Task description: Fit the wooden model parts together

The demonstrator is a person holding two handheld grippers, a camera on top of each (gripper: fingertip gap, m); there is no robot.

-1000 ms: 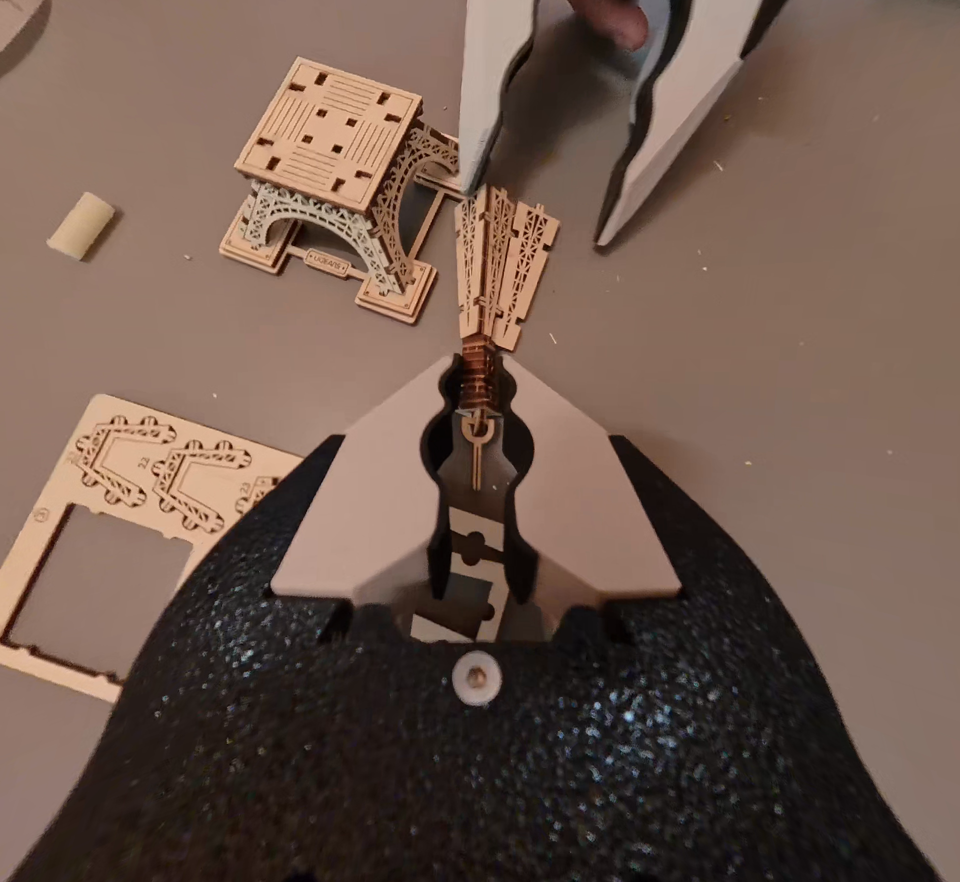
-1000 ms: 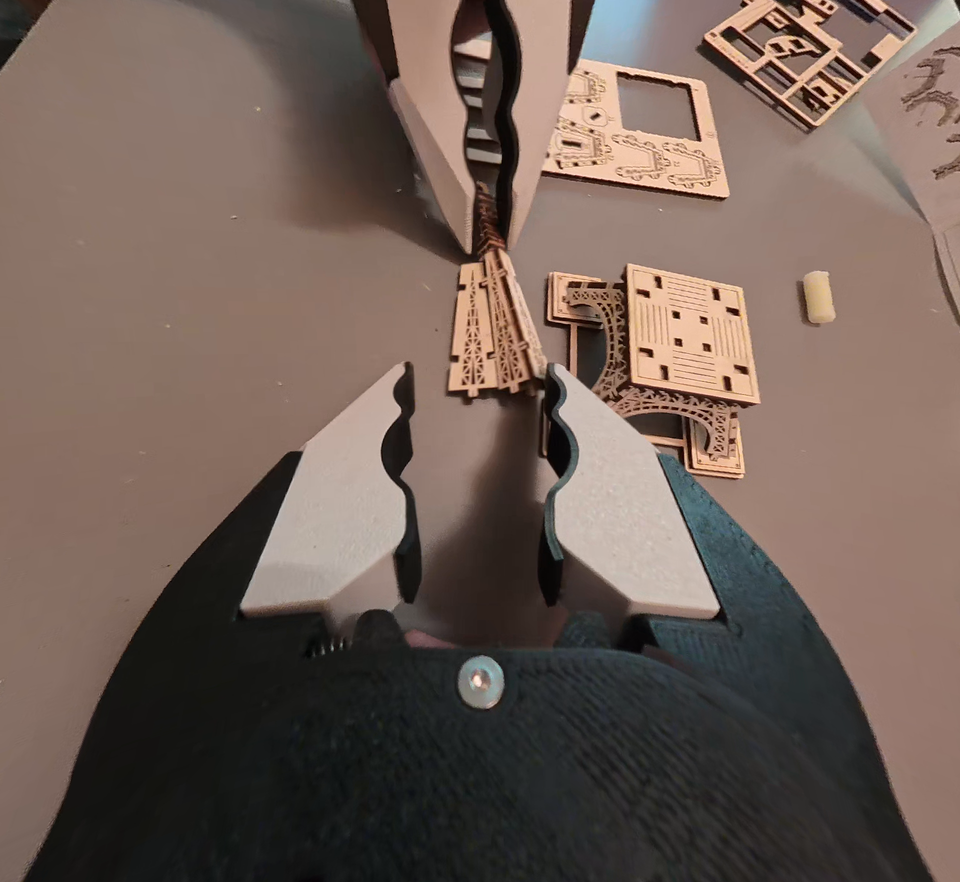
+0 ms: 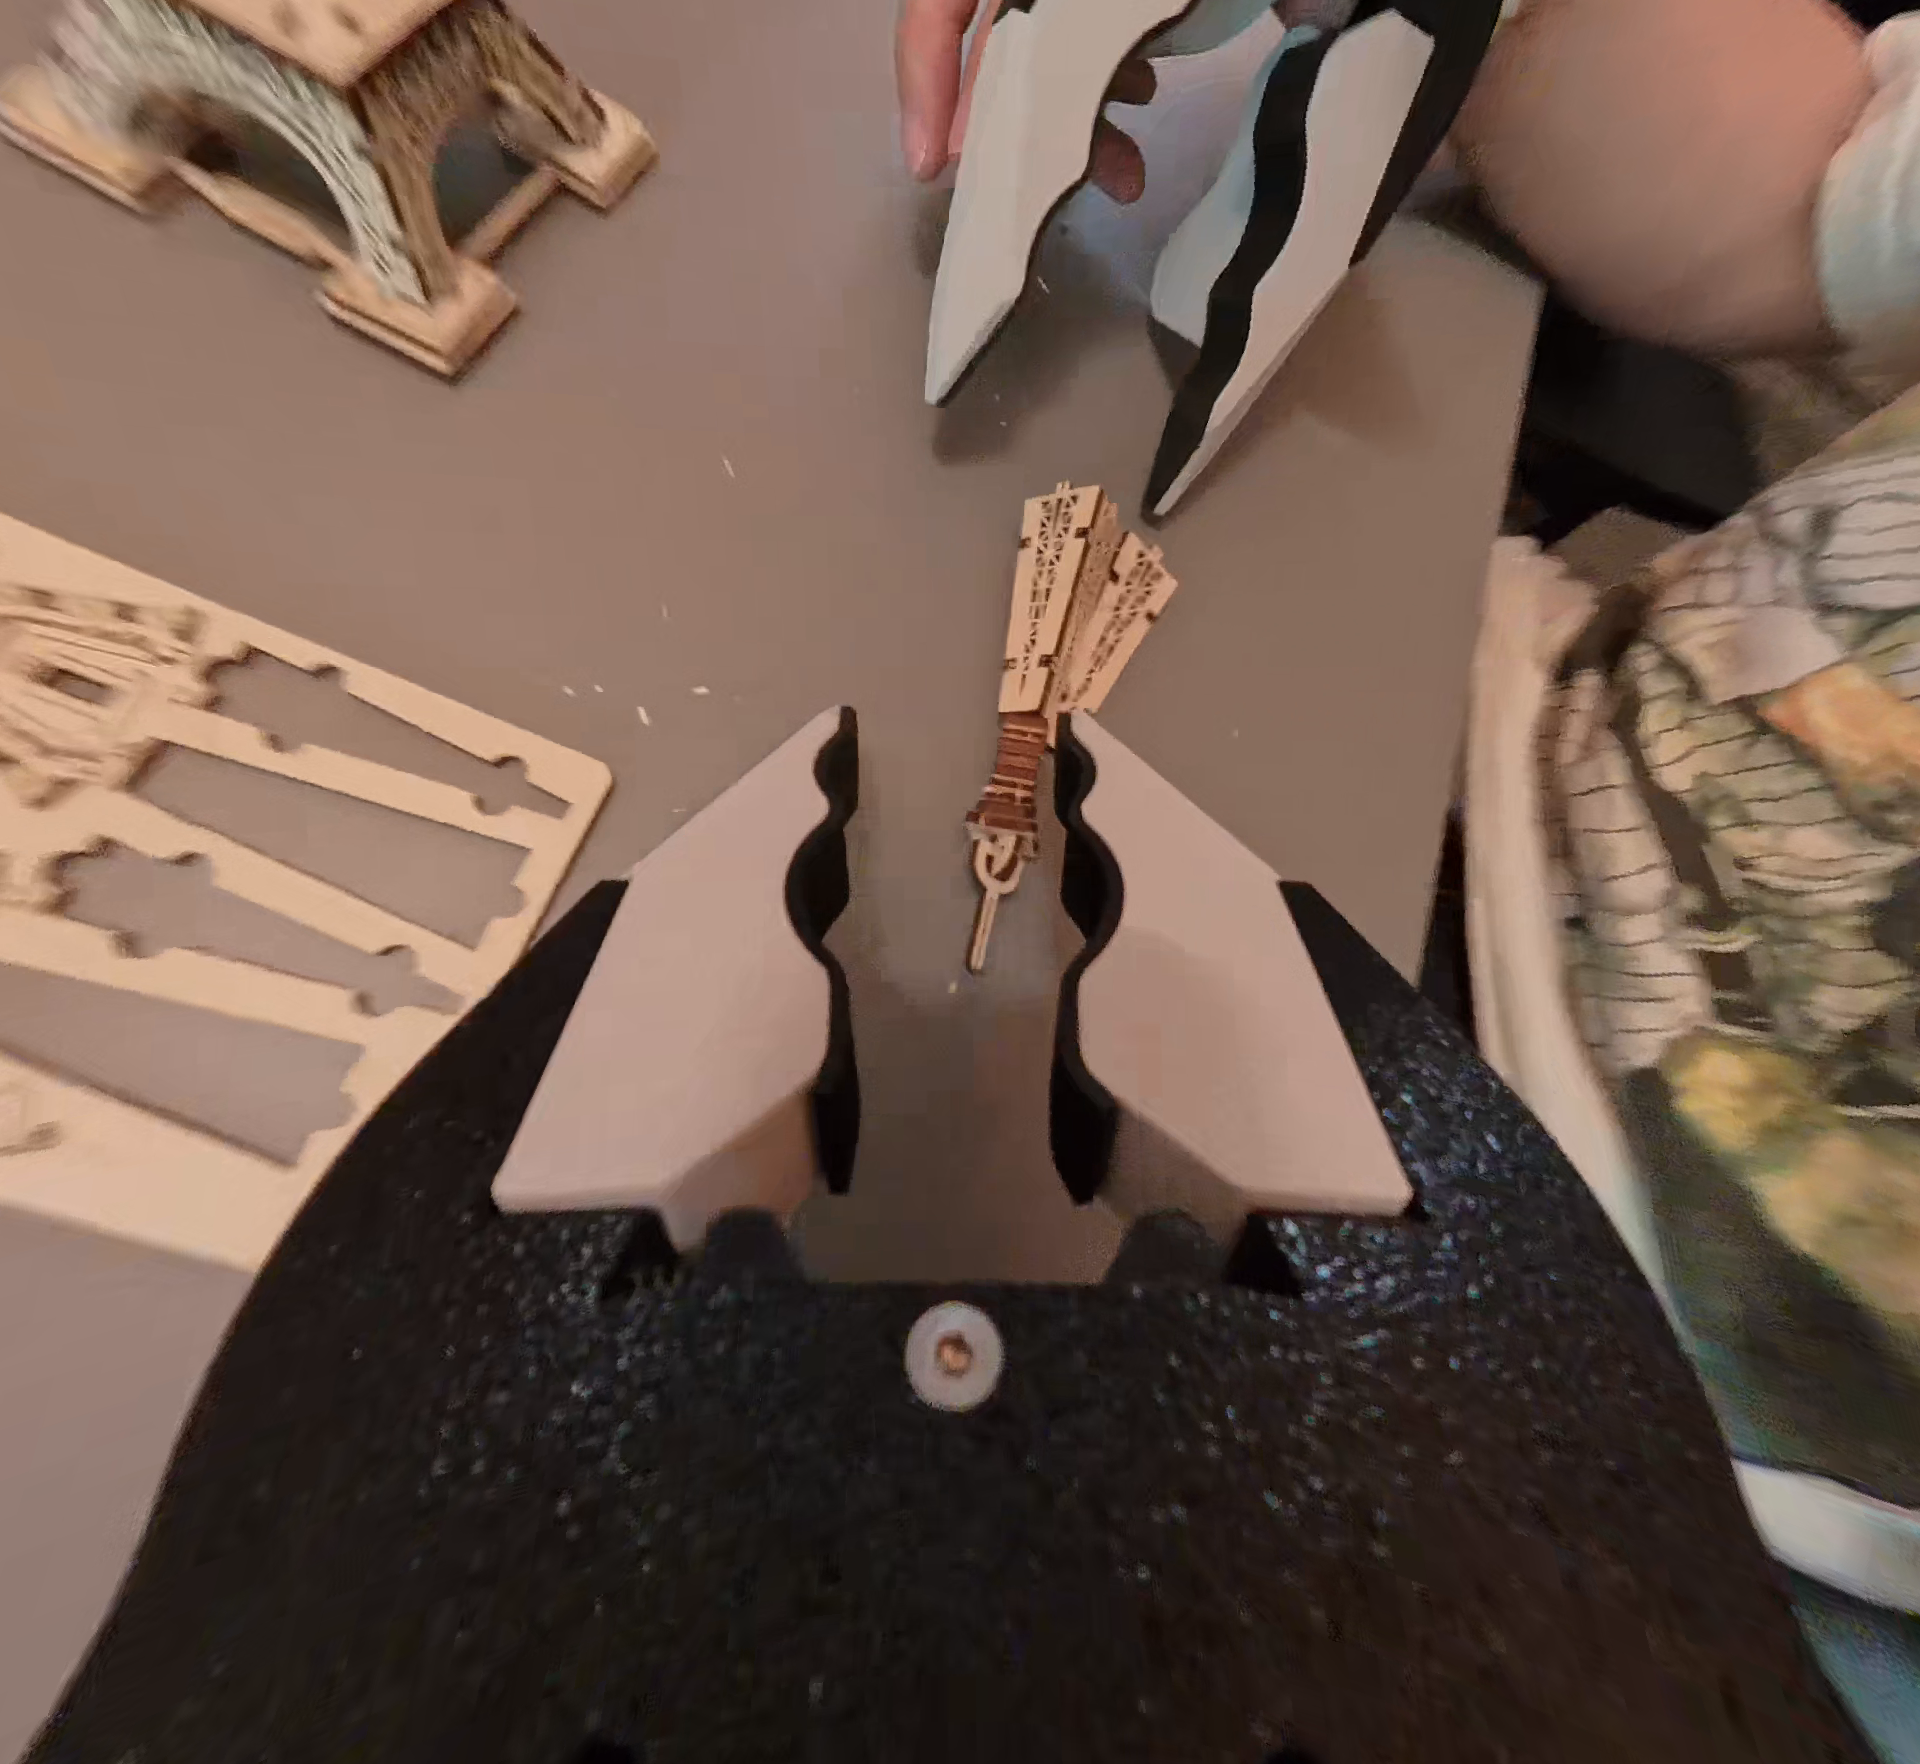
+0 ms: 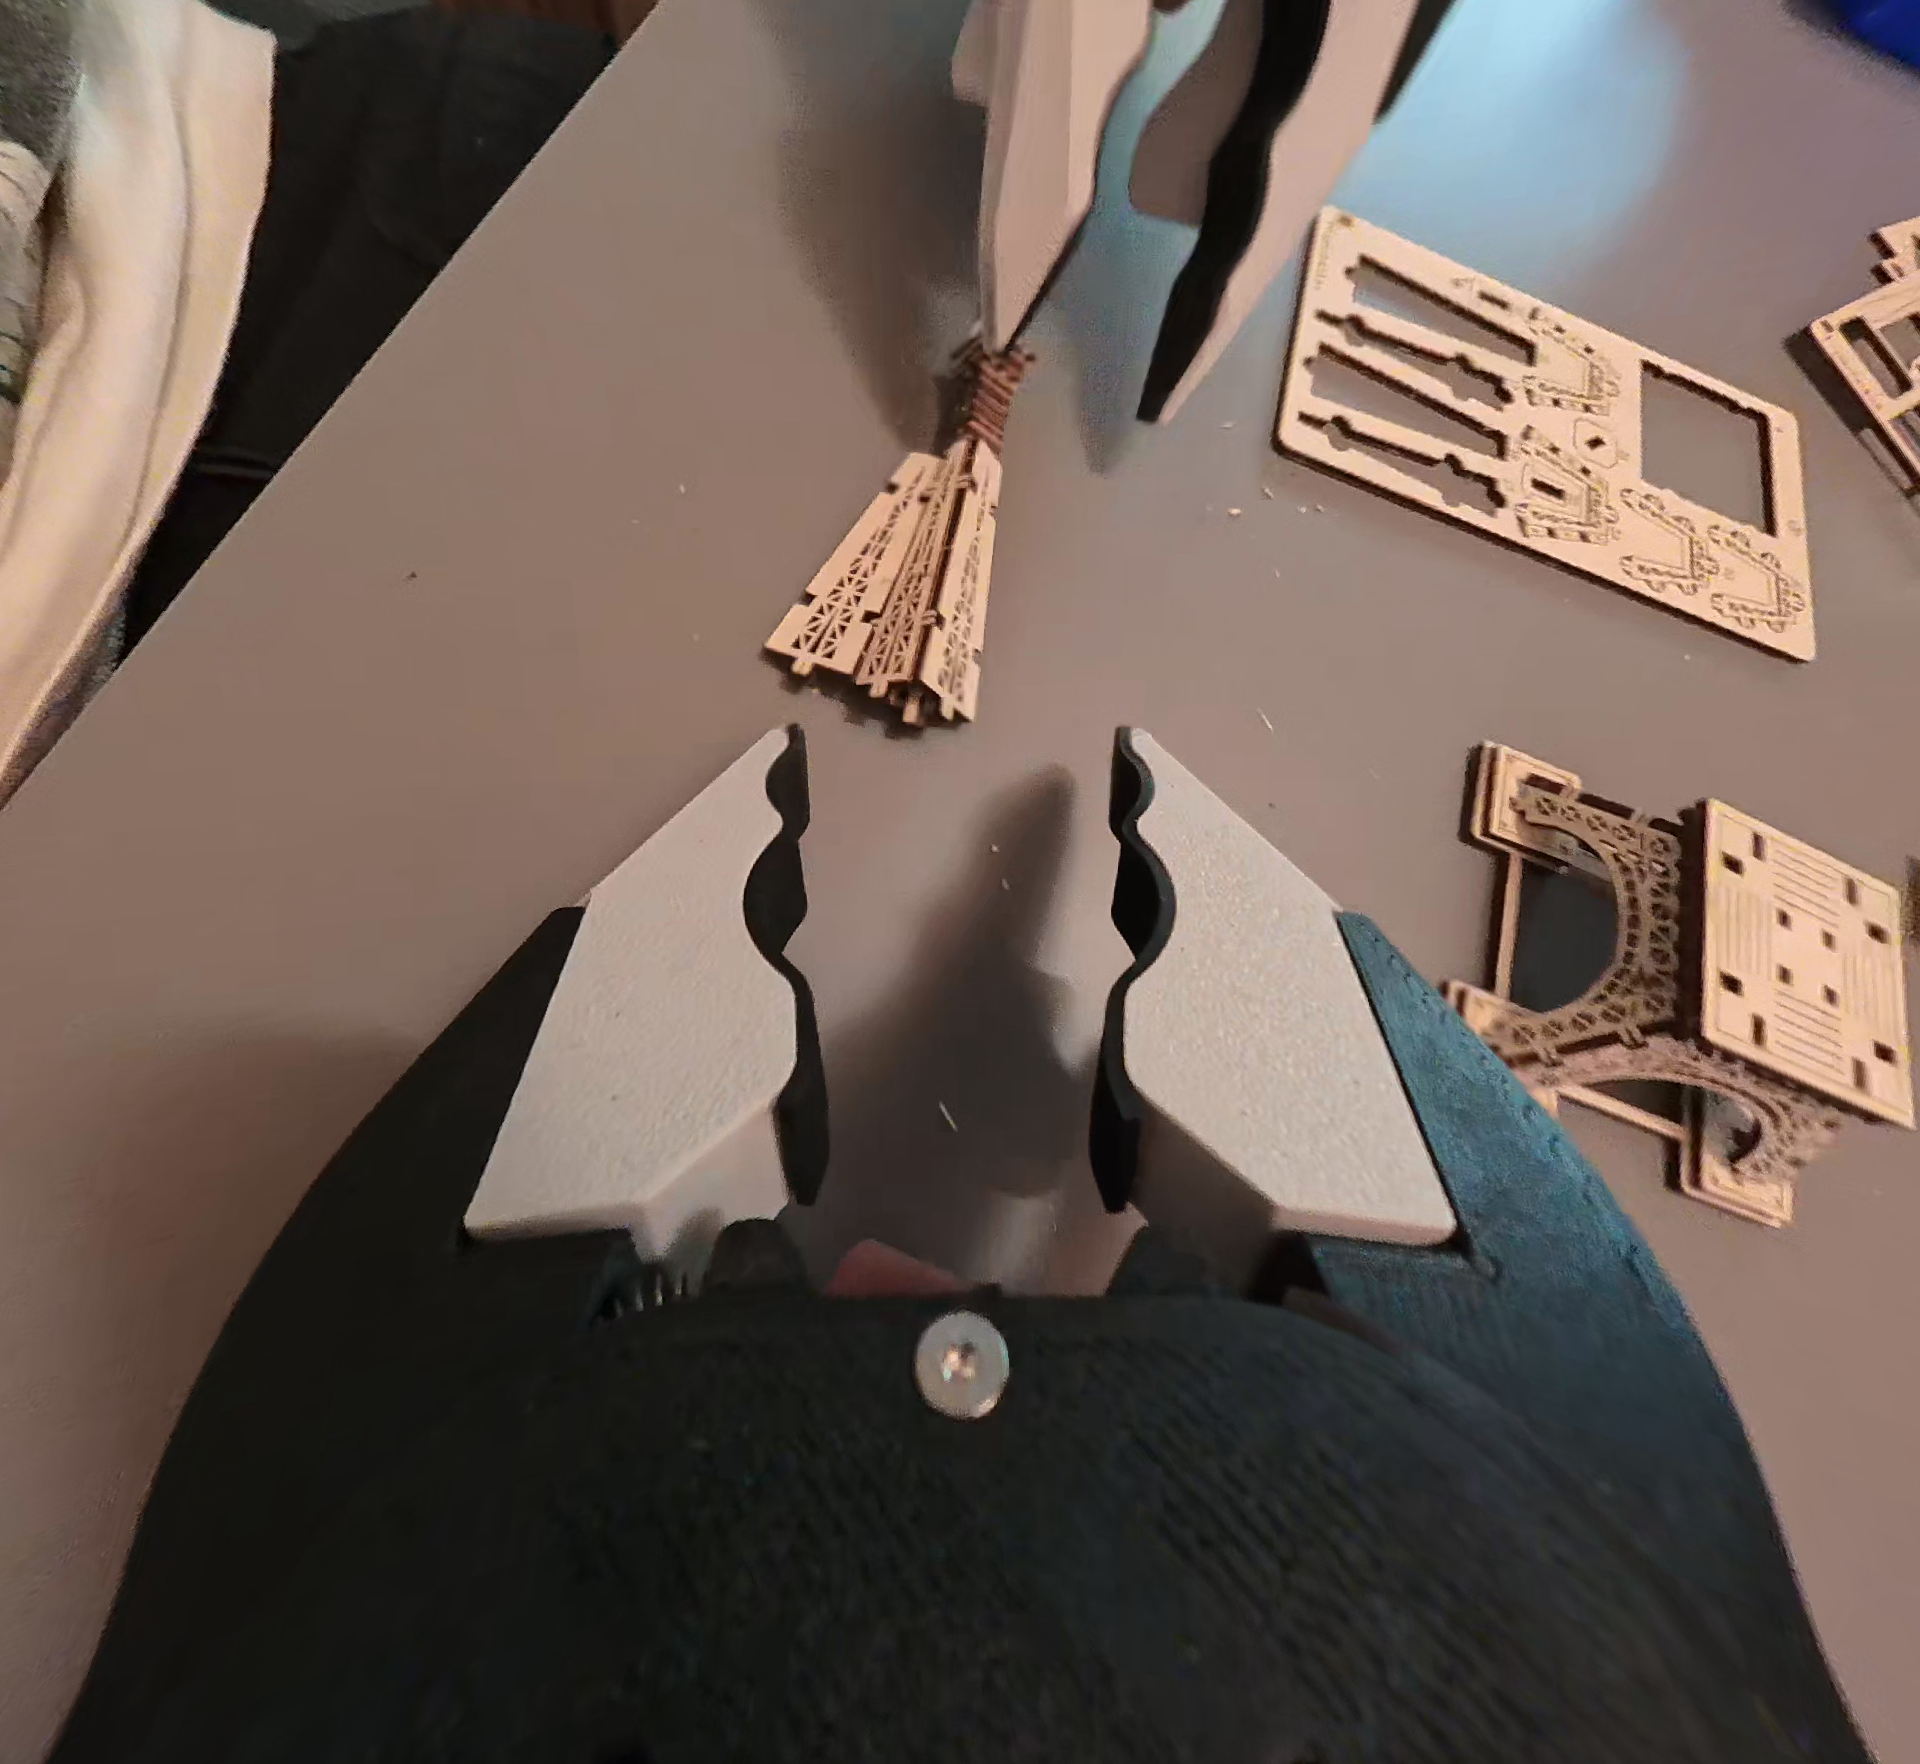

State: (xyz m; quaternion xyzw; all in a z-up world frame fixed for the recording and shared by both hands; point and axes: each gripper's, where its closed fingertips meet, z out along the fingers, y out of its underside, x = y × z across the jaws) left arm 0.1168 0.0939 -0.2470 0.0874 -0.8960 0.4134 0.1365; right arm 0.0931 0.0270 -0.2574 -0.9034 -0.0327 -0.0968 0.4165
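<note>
Grey tabletop [image 4: 520, 571] carries all the wooden model parts. We see the spire piece [image 3: 1081, 634] [image 4: 914, 561] lying flat near the table's edge, its latticed wide end pointing toward the right gripper [image 4: 956, 738] [image 3: 1049, 457] and its thin tip toward the left gripper [image 3: 956, 727] [image 4: 1070, 374].

Left gripper: jaws parted, nothing gripped. In the left wrist view the spire's narrow brown section lies just beside the inner edge of one finger; we cannot tell whether they touch.

Right gripper: jaws spread wide, empty, close above the table just short of the spire's wide end.

We note the arched tower base [image 3: 312, 83] [image 4: 1704, 976] standing upright on its four feet, well apart from the spire. A punched-out part sheet [image 3: 239, 883] [image 4: 1538, 436] lies flat beyond it, and a second sheet [image 4: 1870, 343] shows at the far edge of the right wrist view.

A person's hand [image 3: 945, 21] grips the right tool.
</note>
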